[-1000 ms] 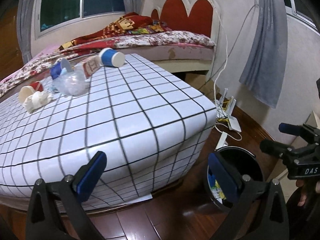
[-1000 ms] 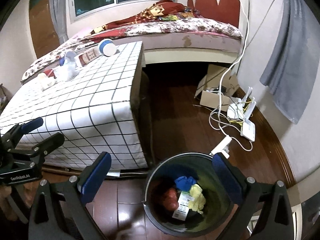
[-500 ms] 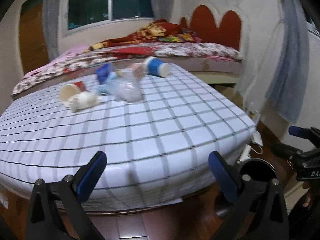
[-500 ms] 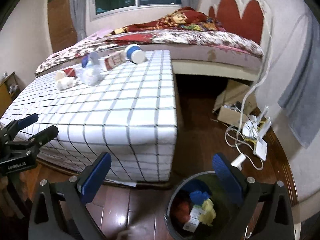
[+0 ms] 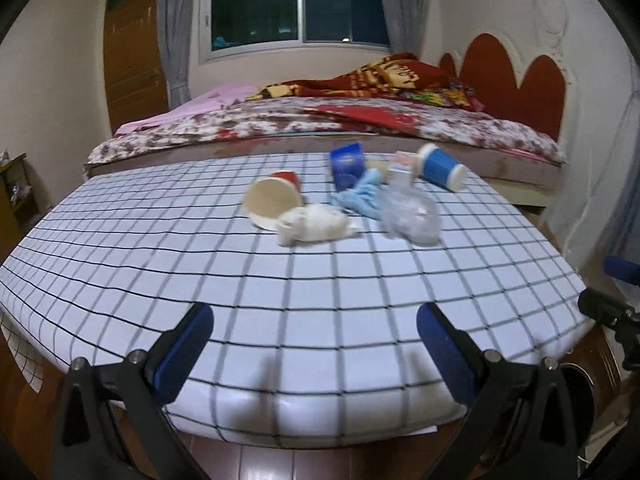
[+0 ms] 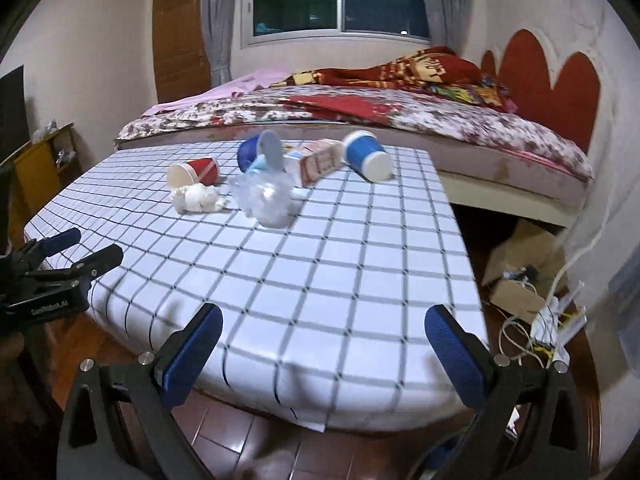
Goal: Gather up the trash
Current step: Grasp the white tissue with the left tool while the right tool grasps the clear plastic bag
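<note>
two grippers hang over the near edge of the table [image 5: 320,300], which wears a white cloth with a dark grid. the left gripper [image 5: 314,344] has its blue-padded fingers [image 5: 184,348] spread wide with nothing between them, and the right gripper [image 6: 322,346] is spread just as wide and also empty.

the trash sits in a cluster toward the far side of the table, well apart from both grippers: a red paper cup [image 5: 274,196] on its side, a crumpled white tissue [image 5: 314,224] touching it, a clear plastic bag [image 5: 408,216], a blue cloth [image 5: 362,196], a blue tub [image 5: 347,164], a small carton [image 6: 318,160] and a blue cup [image 6: 366,155] lying tipped over.

a bed [image 6: 400,116] stands behind the table.
</note>
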